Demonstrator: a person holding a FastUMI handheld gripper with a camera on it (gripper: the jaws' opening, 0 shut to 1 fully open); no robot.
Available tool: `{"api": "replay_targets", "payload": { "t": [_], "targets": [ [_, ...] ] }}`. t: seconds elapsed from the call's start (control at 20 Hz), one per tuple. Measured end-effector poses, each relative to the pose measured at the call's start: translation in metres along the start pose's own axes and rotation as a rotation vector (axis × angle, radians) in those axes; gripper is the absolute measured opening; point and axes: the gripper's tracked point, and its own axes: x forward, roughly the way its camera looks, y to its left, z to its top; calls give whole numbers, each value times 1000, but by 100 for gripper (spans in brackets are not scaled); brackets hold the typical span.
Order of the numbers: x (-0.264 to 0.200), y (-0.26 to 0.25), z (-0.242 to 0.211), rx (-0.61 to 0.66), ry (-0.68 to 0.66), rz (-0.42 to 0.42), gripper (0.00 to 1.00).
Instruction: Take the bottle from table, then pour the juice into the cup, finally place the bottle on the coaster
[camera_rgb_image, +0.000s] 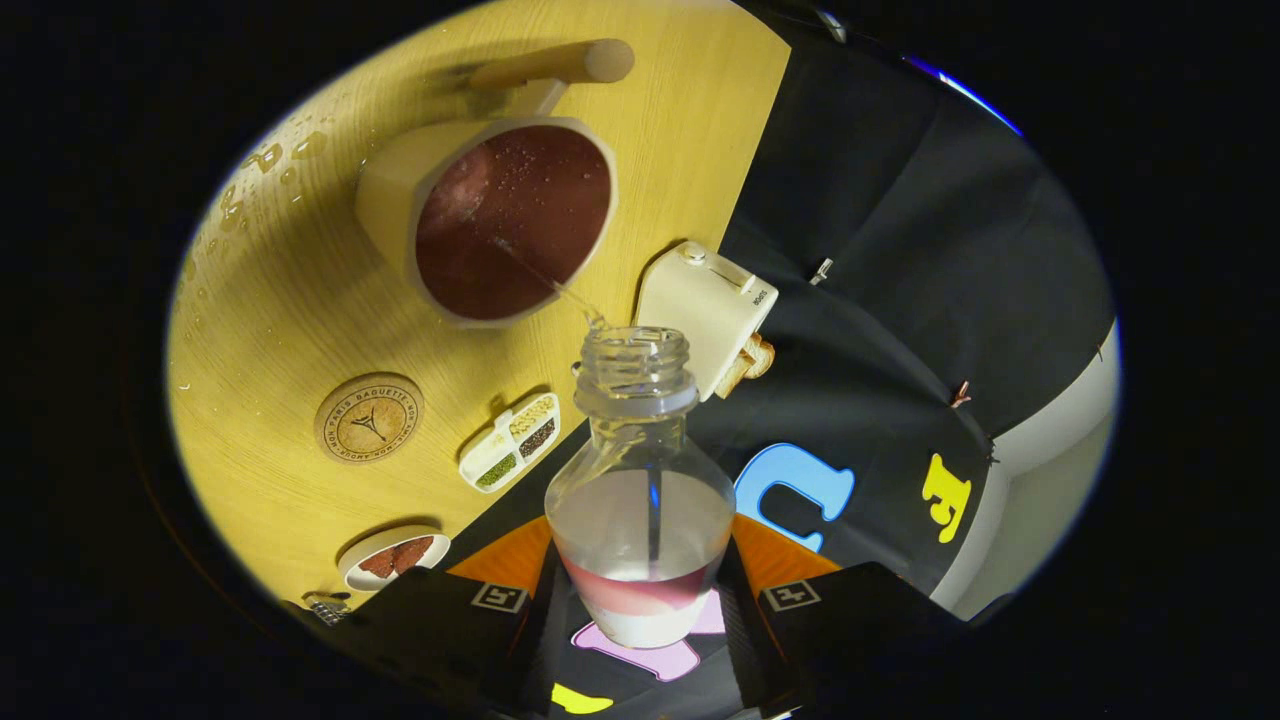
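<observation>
While claw grips bottle, juice streams into cup

You can read "PARIS BAGUETTE" ringed around the coaster on the table. The toaster at the table's edge bears a word too small to tell. The gripper, both fingers clamped on the bottle, carries square coded markers.

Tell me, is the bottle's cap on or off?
Off. The bottle, held between the tongs, has a bare open neck, and a thin stream runs from it into the cup.
</observation>
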Motion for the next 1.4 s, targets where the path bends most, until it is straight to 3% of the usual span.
{"api": "replay_targets", "payload": {
  "t": [1.4],
  "targets": [
    [-5,-8,-2,-49,16,13,70]
  ]
}}
